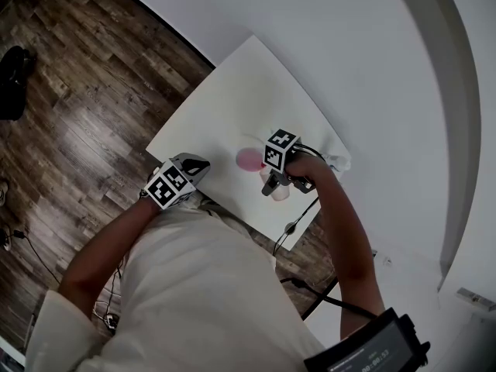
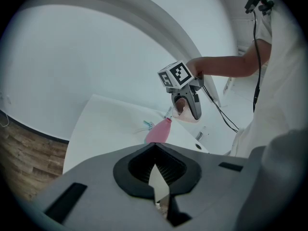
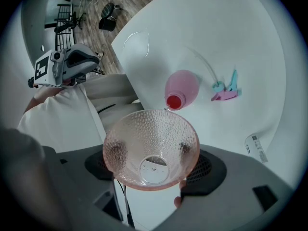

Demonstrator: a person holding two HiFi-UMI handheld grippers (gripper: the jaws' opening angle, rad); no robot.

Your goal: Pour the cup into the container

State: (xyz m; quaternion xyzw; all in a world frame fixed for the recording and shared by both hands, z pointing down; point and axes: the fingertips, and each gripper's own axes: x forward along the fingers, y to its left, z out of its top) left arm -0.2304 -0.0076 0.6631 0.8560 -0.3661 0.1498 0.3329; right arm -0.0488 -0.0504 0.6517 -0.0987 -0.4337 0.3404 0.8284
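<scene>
Head view offers no words to read. The only print is the black-and-white square pattern on each gripper's cube, plus pale digits on a dark screen [image 1: 373, 353] at the bottom right, too blurred to make out. The right gripper view adds one small white label [image 3: 255, 148] near the edge of the table [image 1: 232, 91], its print too small to read.

I count one white table on a wood floor [image 1: 77, 91], one cup, one container, two grippers, and two small plastic pieces, one teal [image 3: 230, 83] and one pink [image 3: 224, 96], lying touching each other on the tabletop just beside the container.

The right gripper [image 1: 273, 184] has its jaws clamped on the sides of the cup [image 3: 151, 150]. It is a clear, dimpled, pink-tinted cup, tipped over so its mouth faces back at the gripper's camera. Only a few drops sit at its bottom. It hangs over the tabletop with its rim just above the container [image 3: 183, 88]. The container is clear, holds pink liquid and stands near the middle of the table, with a darker red spot next to the cup's lip.

The left gripper [image 1: 195, 167] sits at the table's near-left edge, well apart from the cup. Its jaws are drawn together with only a thin slit between them and nothing gripped.
</scene>
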